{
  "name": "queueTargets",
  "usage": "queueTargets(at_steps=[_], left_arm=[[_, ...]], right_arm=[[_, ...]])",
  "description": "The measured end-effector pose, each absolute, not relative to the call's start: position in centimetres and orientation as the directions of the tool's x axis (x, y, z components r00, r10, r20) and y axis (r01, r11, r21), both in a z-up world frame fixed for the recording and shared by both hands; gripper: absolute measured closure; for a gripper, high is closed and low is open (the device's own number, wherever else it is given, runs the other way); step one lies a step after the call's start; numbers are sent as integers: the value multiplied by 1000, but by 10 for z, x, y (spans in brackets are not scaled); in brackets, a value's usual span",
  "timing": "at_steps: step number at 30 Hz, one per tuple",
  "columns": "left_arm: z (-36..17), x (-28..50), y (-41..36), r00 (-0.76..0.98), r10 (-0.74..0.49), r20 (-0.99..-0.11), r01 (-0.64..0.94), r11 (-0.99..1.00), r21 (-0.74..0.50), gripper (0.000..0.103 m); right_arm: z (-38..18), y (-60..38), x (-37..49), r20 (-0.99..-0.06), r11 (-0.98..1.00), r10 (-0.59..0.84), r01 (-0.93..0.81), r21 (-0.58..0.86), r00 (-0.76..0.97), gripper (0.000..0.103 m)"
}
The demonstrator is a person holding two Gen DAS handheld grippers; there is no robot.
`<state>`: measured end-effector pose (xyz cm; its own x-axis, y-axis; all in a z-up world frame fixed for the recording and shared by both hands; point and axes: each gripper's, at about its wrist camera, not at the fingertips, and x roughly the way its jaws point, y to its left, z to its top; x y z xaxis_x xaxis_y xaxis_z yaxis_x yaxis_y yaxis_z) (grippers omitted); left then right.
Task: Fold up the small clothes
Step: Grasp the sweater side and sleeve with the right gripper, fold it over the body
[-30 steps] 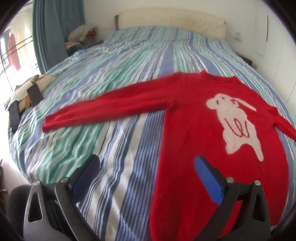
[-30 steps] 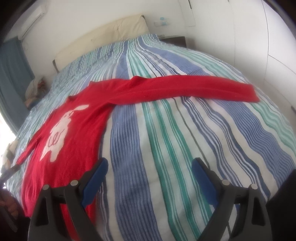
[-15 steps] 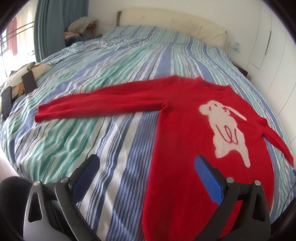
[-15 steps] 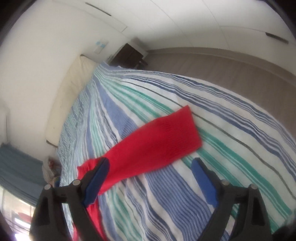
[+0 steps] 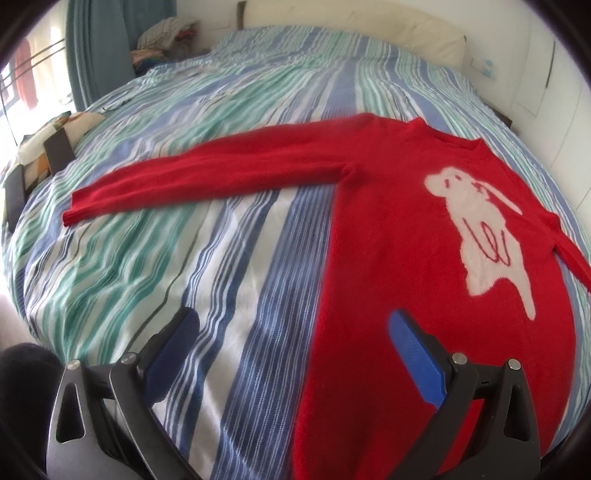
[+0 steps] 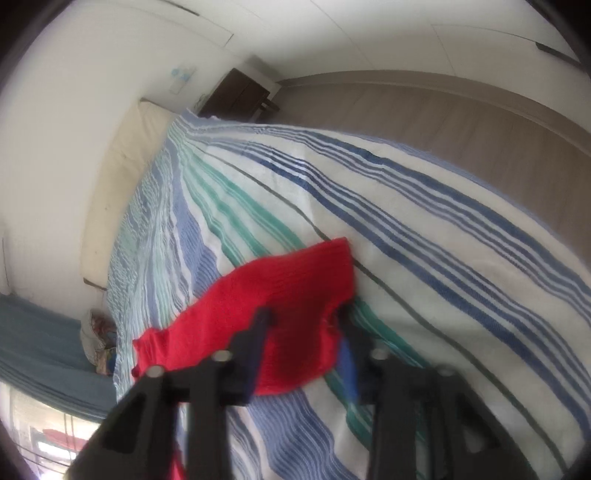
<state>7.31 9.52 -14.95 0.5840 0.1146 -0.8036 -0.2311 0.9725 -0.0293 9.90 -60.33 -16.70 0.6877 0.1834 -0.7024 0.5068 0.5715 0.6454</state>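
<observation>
A red sweater (image 5: 388, 240) with a white animal figure lies flat, front up, on the striped bedspread (image 5: 221, 288). One sleeve (image 5: 221, 173) stretches out to the left. My left gripper (image 5: 291, 317) hovers open just above the bed, its blue pads astride the sweater's left side edge, with nothing held. In the right wrist view the end of the other sleeve (image 6: 295, 280) sits bunched between the fingers of my right gripper (image 6: 303, 319). Its jaws are closing and pinch the cuff against the bed.
A cream headboard cushion (image 5: 369, 26) runs along the far wall. A blue curtain (image 5: 99, 48) and a clothes pile (image 5: 162, 33) are at the far left. A dark nightstand (image 6: 236, 96) and wooden floor (image 6: 443, 122) border the bed's right side.
My right gripper swung out along the sleeve to its cuff, rolled over and closed from wide open around the red fabric. My left gripper sank slightly toward the bed and stayed open.
</observation>
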Motion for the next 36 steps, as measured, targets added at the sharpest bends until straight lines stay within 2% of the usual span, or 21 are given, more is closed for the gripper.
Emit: queueTargets(at_steps=[3, 7, 13, 16, 19, 20, 21, 22, 23, 25, 27, 30, 34, 36], left_arm=[[-146, 70, 99, 593, 122, -796, -239, 971, -30, 1], [-141, 72, 108, 605, 122, -787, -261, 964, -51, 1], [-138, 76, 120, 609, 124, -783, -297, 952, -80, 1], [-138, 73, 128, 606, 136, -784, -320, 944, -83, 1], [-139, 71, 134, 601, 156, -784, -347, 935, -79, 1], [-140, 70, 136, 600, 160, -784, -353, 932, -80, 1], [-140, 70, 137, 599, 162, -784, -357, 931, -80, 1], [-140, 70, 138, 598, 164, -784, -359, 930, -79, 1], [-140, 71, 138, 598, 167, -784, -360, 930, -76, 1], [-140, 71, 137, 599, 171, -782, -356, 932, -69, 1], [-140, 72, 136, 602, 164, -781, -349, 934, -73, 1], [-139, 75, 135, 608, 142, -781, -343, 934, -96, 1], [-139, 77, 133, 614, 120, -781, -336, 934, -121, 1], [-140, 78, 130, 609, 128, -783, -333, 937, -106, 1]], right_arm=[[-139, -590, 107, -739, 671, 116, 496, 552, 664, 93], [-57, -553, 125, -652, 775, 102, 351, 525, 751, 93], [55, -414, 195, -524, 853, 360, -45, 520, 772, 93], [67, -325, 227, -506, 832, 487, -202, 517, 712, 93], [52, -248, 251, -517, 809, 559, -288, 513, 648, 93], [42, -226, 258, -522, 798, 580, -310, 516, 625, 88], [30, -207, 266, -525, 775, 614, -325, 542, 589, 78], [13, -194, 272, -519, 724, 674, -331, 605, 527, 46], [-6, -187, 277, -497, 664, 731, -317, 677, 467, 32], [-33, -182, 276, -434, 568, 797, -278, 774, 420, 28], [-47, -188, 269, -432, 569, 789, -254, 782, 436, 28], [-63, -212, 258, -522, 664, 714, -217, 715, 467, 28], [-84, -259, 221, -720, 889, 453, -198, 414, 526, 27], [-101, -284, 193, -780, 952, 306, -184, 245, 546, 27]])
